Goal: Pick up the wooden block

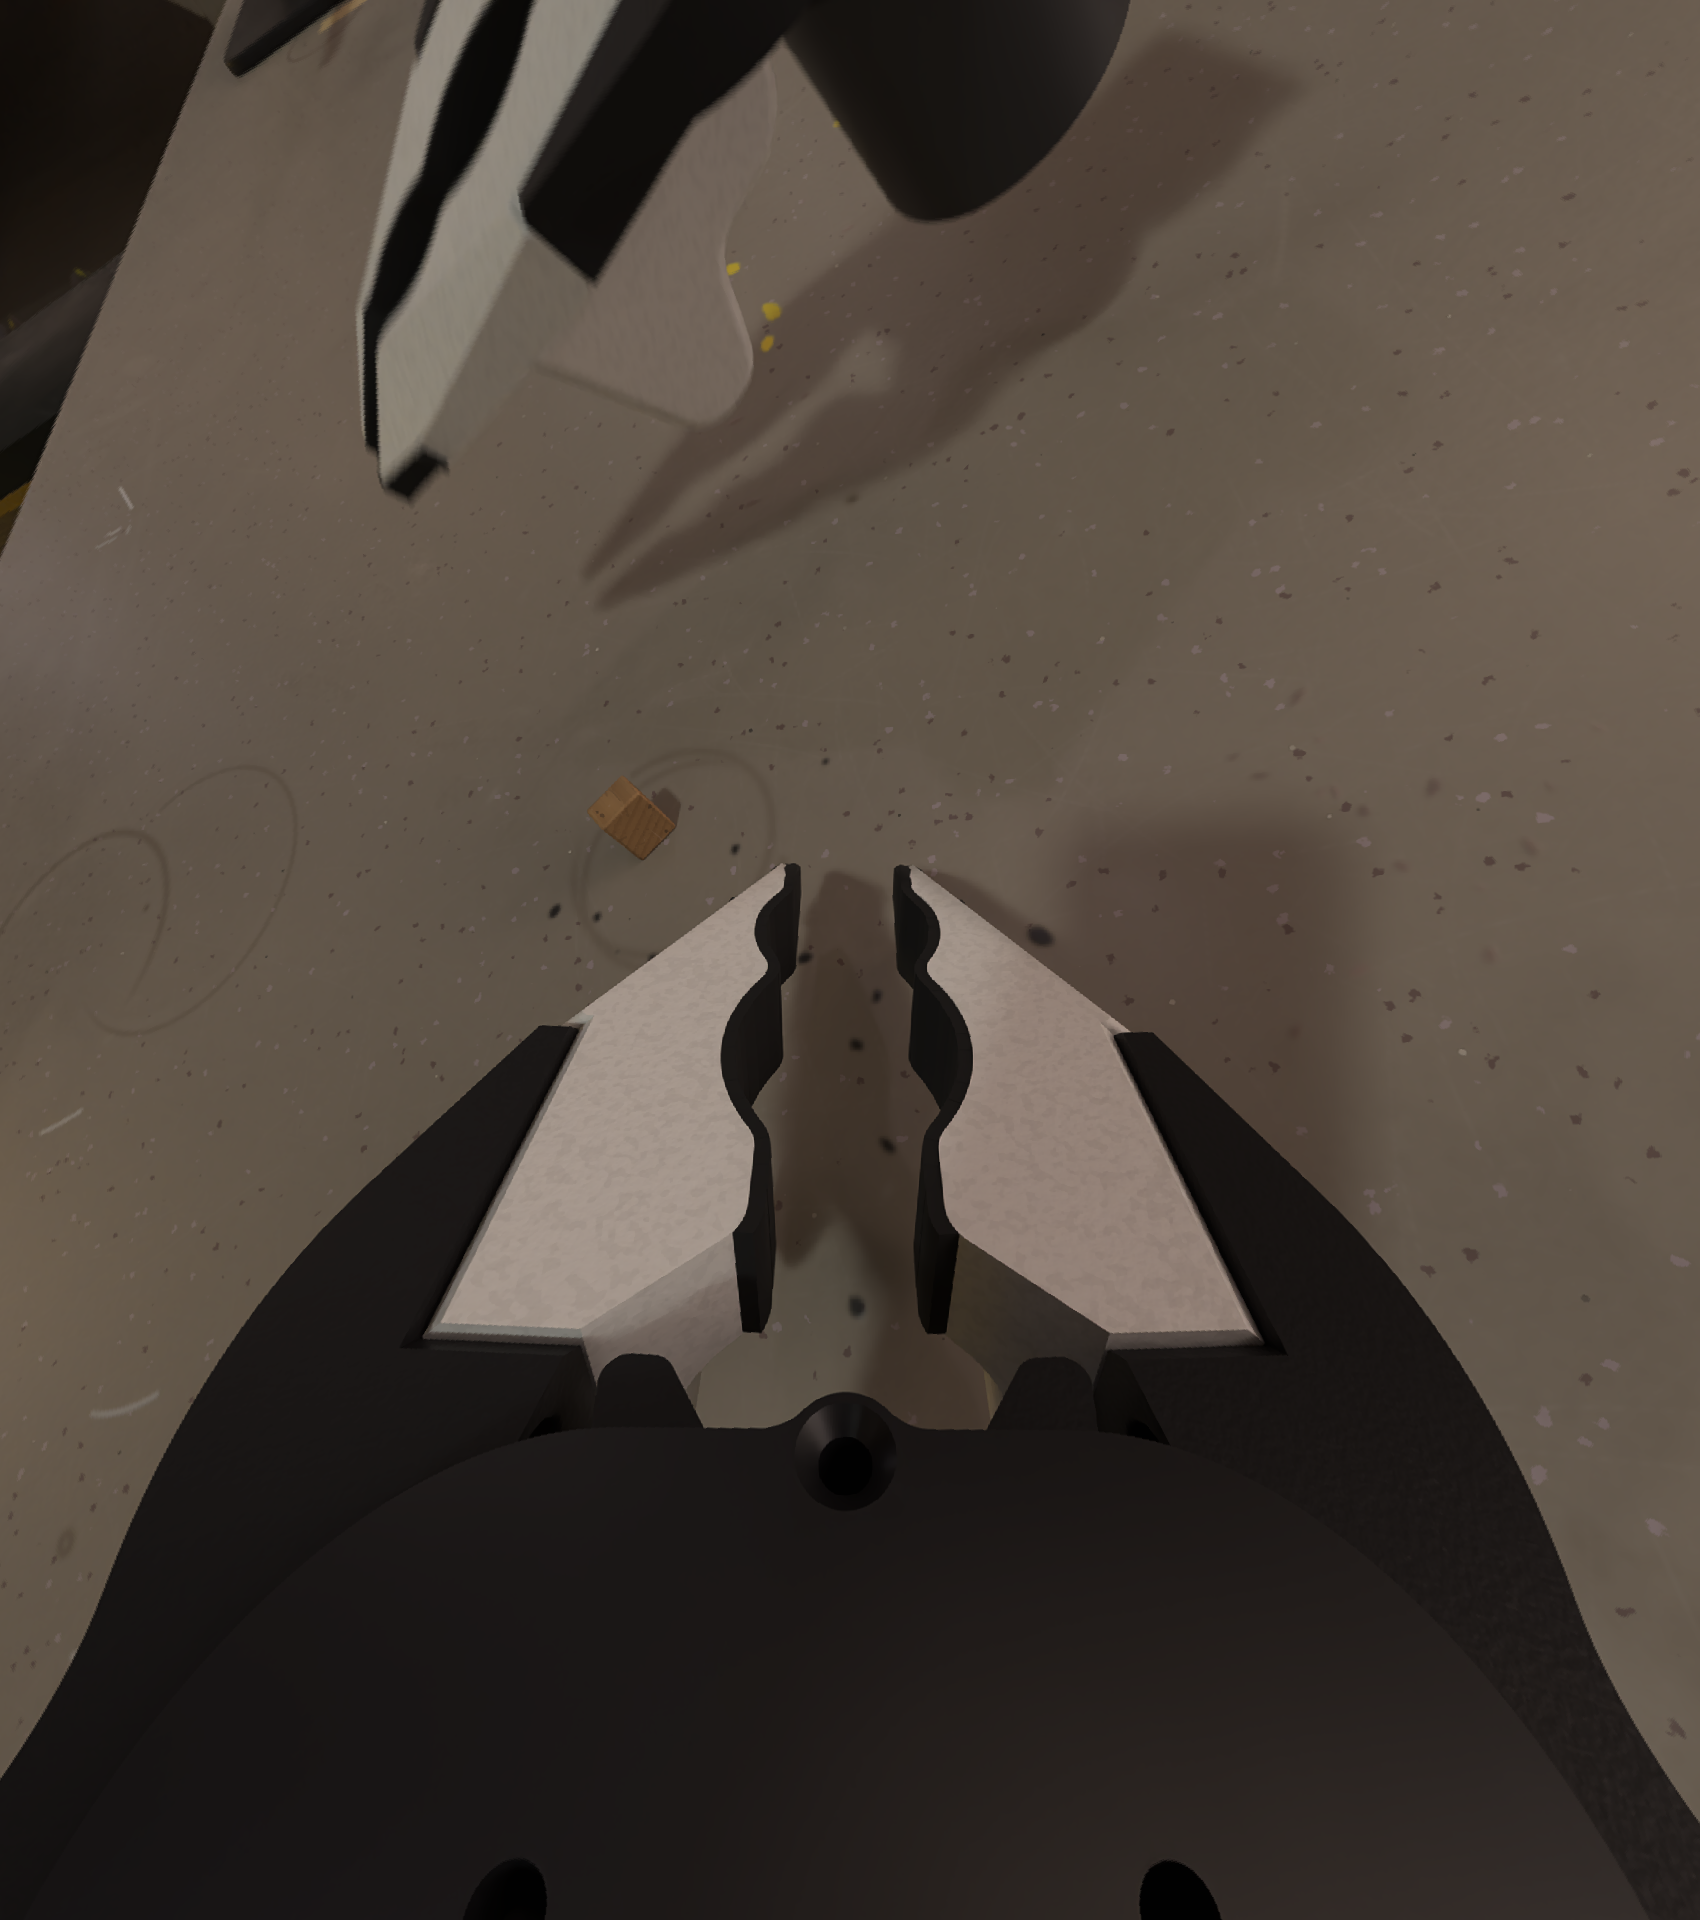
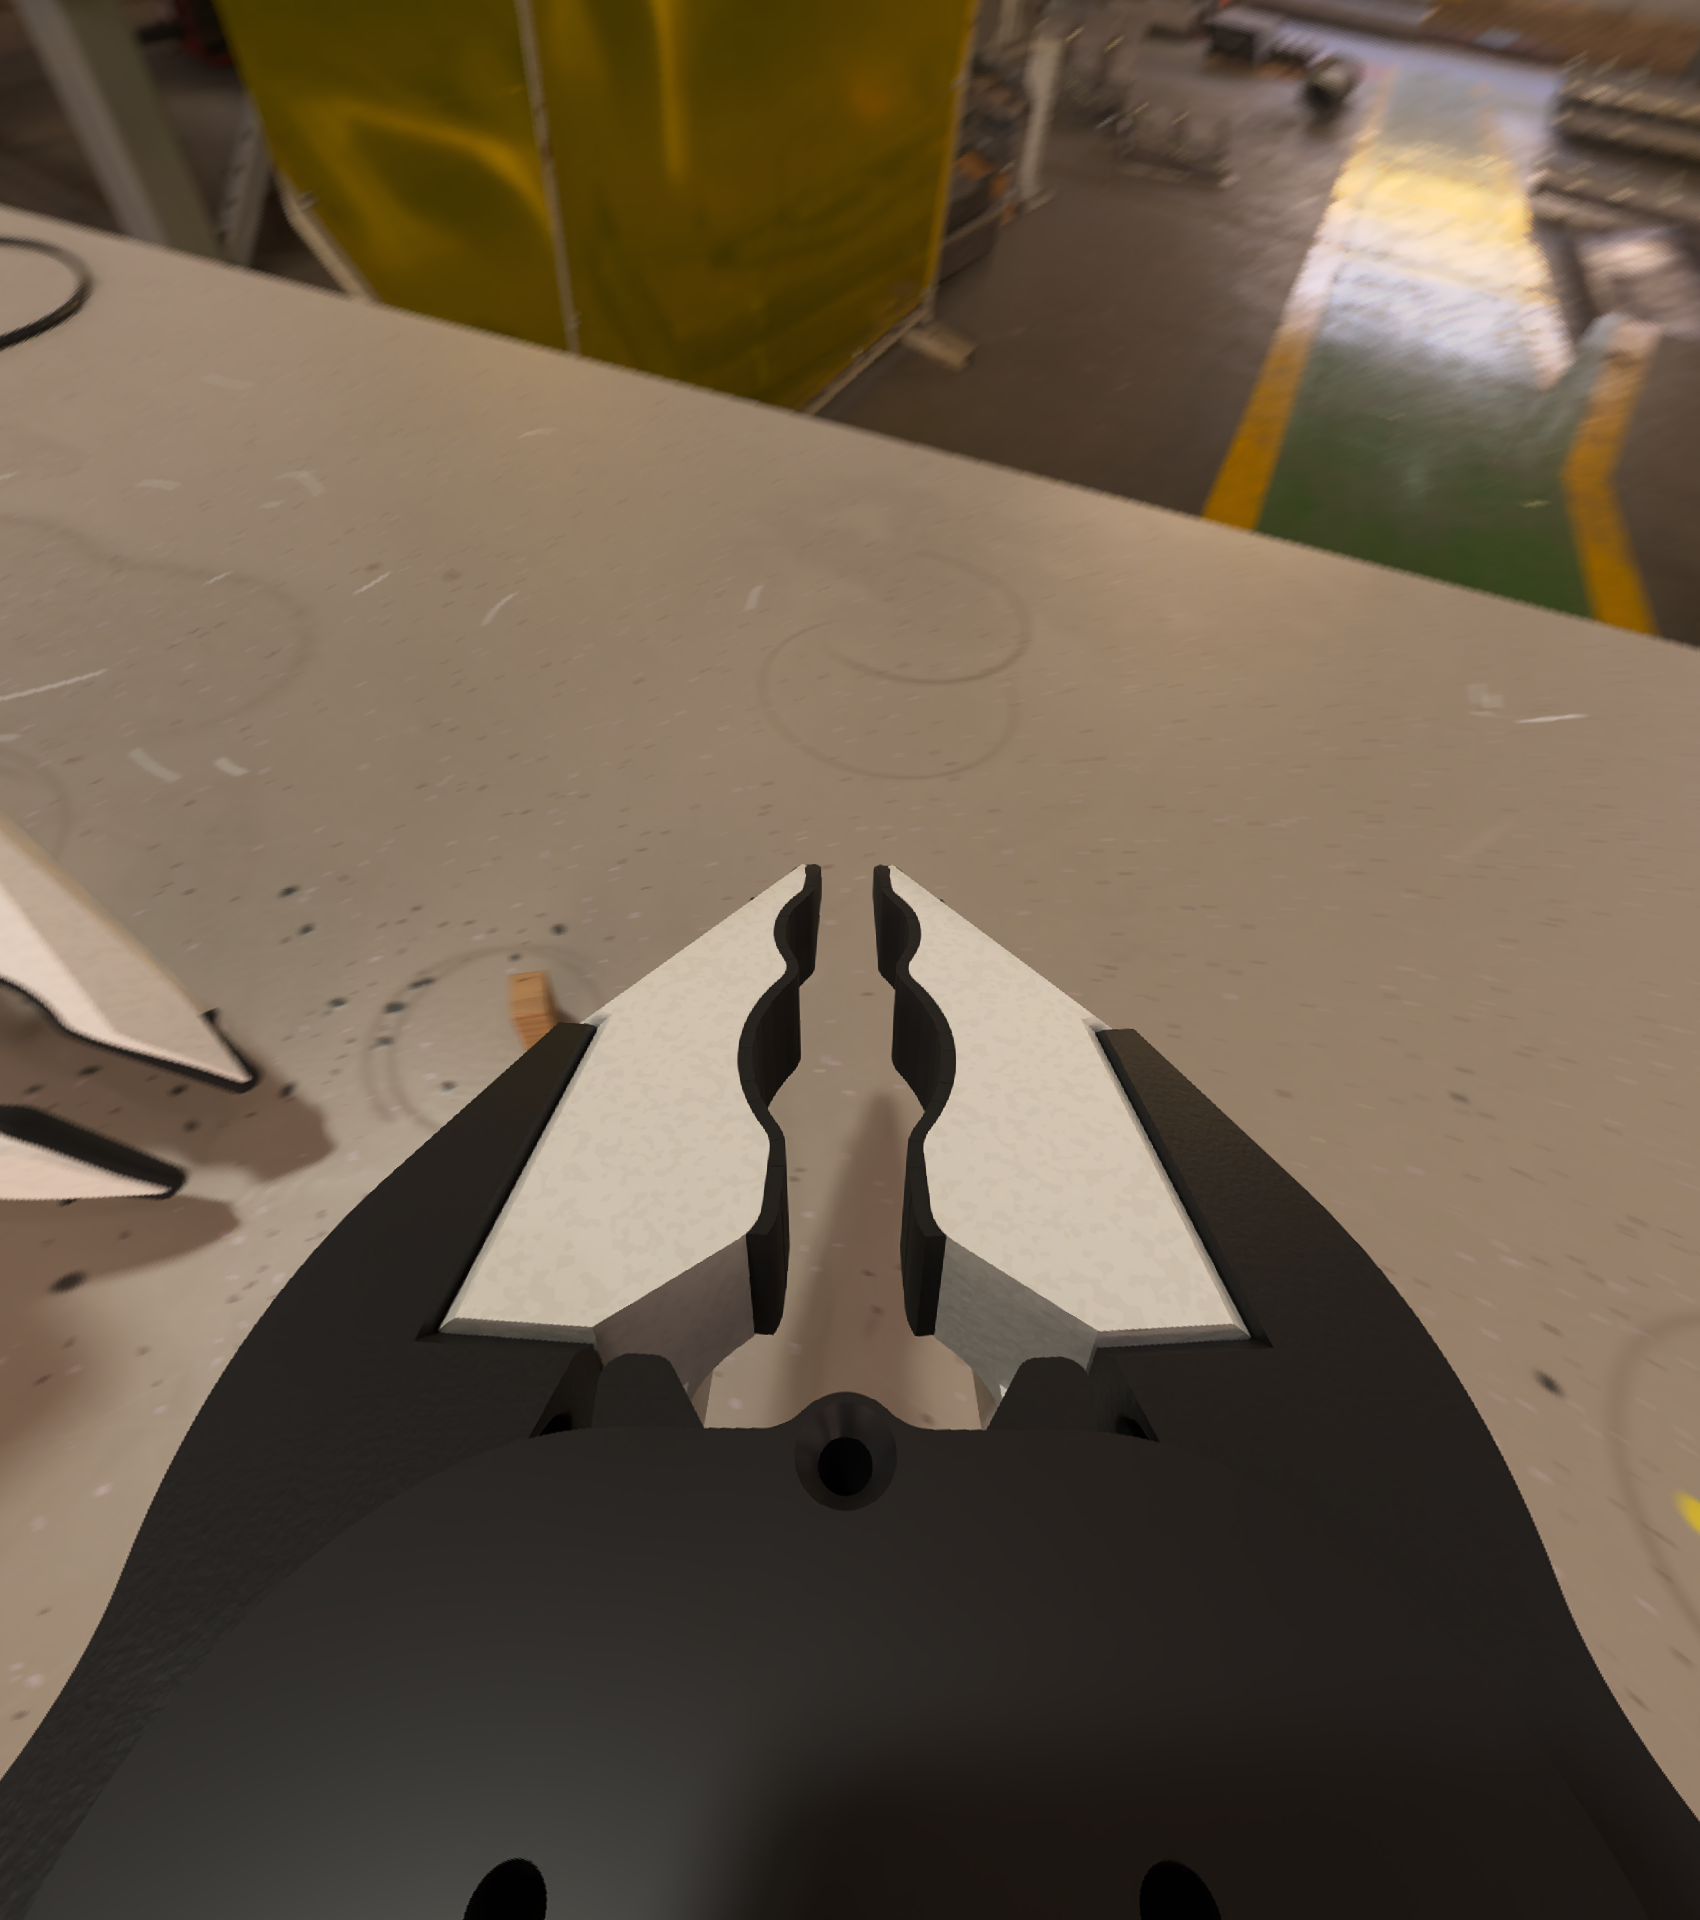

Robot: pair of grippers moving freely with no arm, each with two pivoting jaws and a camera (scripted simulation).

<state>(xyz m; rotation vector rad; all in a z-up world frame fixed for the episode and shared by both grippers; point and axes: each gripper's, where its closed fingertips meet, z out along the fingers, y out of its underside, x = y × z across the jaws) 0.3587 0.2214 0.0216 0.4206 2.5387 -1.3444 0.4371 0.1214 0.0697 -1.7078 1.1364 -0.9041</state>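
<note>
Your left claw hangs slightly open and empty, the wooden block lying on the surface just ahead-left of its tips. Right claw: same narrow gap, holding nothing. Looks like approach; you'd need to shift left, then lower.

Speckled table (ring-marked), yellow screen behind.

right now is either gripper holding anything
Nothing is held: the small tan wooden block lies on the table, clear of the open left gripper and right gripper.
</note>
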